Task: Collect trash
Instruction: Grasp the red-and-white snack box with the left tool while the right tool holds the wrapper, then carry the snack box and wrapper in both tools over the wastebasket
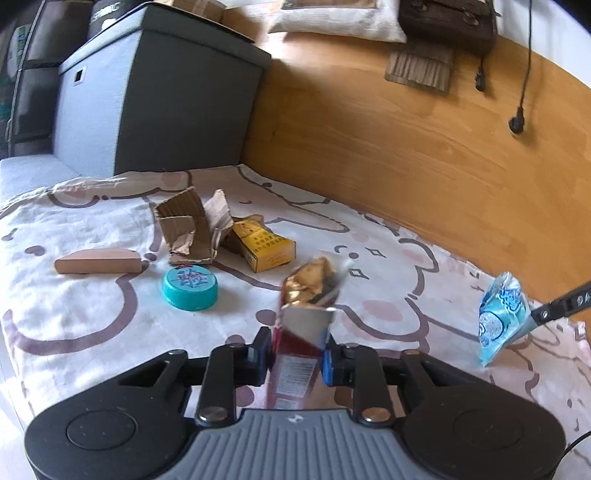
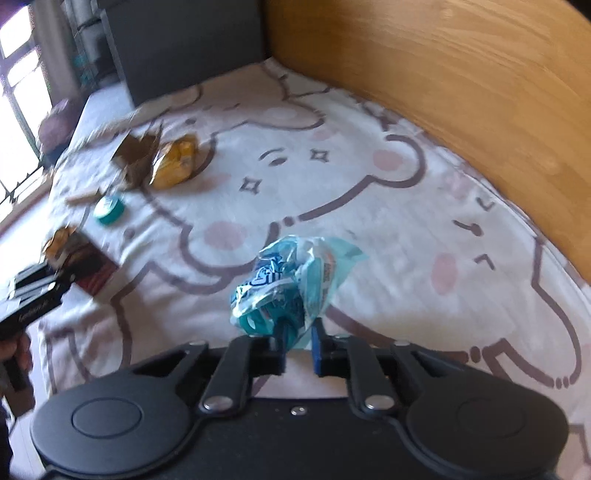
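My left gripper (image 1: 297,356) is shut on a red cigarette pack (image 1: 301,339) with crumpled gold foil at its open top, held above the bear-print bedsheet (image 1: 92,325). My right gripper (image 2: 298,349) is shut on a crumpled blue and white plastic wrapper (image 2: 291,284), which also shows at the right of the left wrist view as the wrapper (image 1: 500,314). On the sheet lie a yellow cigarette pack (image 1: 264,247), torn brown cardboard (image 1: 188,229), a teal bottle cap (image 1: 190,288) and a tan flat piece (image 1: 98,261).
A wooden headboard (image 1: 424,147) runs along the far right side of the bed. A grey storage box (image 1: 155,99) stands behind the bed's far corner. A dark bag (image 1: 447,20), a pillow (image 1: 336,18) and hanging cables (image 1: 522,74) are beyond the headboard.
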`<state>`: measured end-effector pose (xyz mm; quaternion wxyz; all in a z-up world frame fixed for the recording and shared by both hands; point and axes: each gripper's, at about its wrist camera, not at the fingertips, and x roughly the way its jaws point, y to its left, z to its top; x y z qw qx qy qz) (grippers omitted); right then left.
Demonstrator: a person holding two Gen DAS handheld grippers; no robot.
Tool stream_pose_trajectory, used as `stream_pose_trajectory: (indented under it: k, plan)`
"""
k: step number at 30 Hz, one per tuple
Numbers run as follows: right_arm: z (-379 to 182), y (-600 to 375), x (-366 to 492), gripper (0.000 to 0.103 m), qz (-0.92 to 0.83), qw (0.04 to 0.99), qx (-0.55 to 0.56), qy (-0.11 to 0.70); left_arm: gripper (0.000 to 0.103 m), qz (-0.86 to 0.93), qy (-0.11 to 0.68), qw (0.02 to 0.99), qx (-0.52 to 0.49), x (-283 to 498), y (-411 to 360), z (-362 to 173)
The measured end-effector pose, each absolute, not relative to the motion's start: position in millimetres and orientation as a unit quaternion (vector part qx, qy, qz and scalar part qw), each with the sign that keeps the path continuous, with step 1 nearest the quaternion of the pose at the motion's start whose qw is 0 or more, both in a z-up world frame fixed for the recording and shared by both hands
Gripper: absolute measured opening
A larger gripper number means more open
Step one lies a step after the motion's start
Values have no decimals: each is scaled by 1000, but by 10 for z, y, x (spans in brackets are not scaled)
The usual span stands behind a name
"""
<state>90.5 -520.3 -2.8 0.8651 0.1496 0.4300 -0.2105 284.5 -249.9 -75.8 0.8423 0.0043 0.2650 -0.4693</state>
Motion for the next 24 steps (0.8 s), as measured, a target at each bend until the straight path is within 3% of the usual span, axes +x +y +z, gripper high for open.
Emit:
stream_pose_trajectory:
  k: [8,24]
  plan:
    - [-127,-5139,893,4,-225,876,149,399,25,-460,286,840,-40,2772,-2379,-656]
    - [183,-4670,662,1,-185,915,161,321,25,-431,287,855,-22,2226,-2194,-287]
